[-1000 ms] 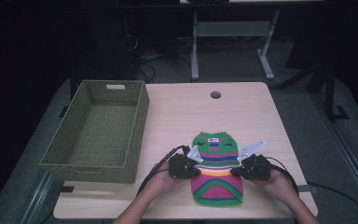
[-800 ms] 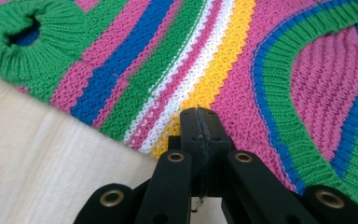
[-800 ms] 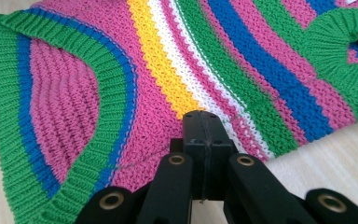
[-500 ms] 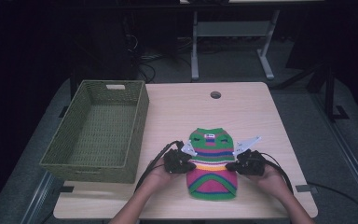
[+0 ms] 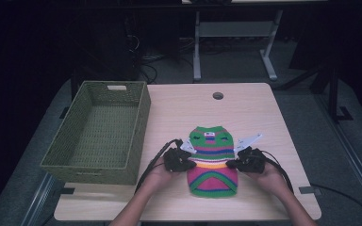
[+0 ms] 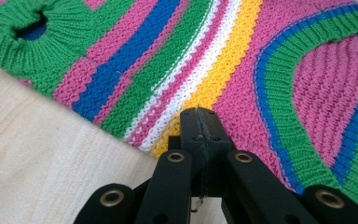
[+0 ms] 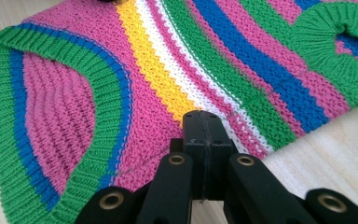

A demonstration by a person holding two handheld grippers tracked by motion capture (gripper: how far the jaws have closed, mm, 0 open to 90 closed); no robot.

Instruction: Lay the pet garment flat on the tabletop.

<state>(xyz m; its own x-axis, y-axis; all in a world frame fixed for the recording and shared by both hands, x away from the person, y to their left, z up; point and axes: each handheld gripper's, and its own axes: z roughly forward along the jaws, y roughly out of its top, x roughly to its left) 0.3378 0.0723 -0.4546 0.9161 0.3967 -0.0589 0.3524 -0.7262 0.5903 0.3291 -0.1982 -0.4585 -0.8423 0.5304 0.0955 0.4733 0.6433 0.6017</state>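
A small knitted striped sweater (image 5: 213, 160) lies flat on the wooden table (image 5: 245, 108), close to the near edge and a little right of the middle. Its body runs from the table's centre toward the near edge. The far end is green ribbing with two small armholes (image 6: 30, 25), blue showing inside them. Next come bands of pink, blue, green, white and yellow across the middle. The near end is a rounded pink panel bordered by blue and green ribbing (image 7: 100, 84). The knit looks slightly bunched at its waist, where both side edges appear pinched inward, though the high view is too coarse to be sure.
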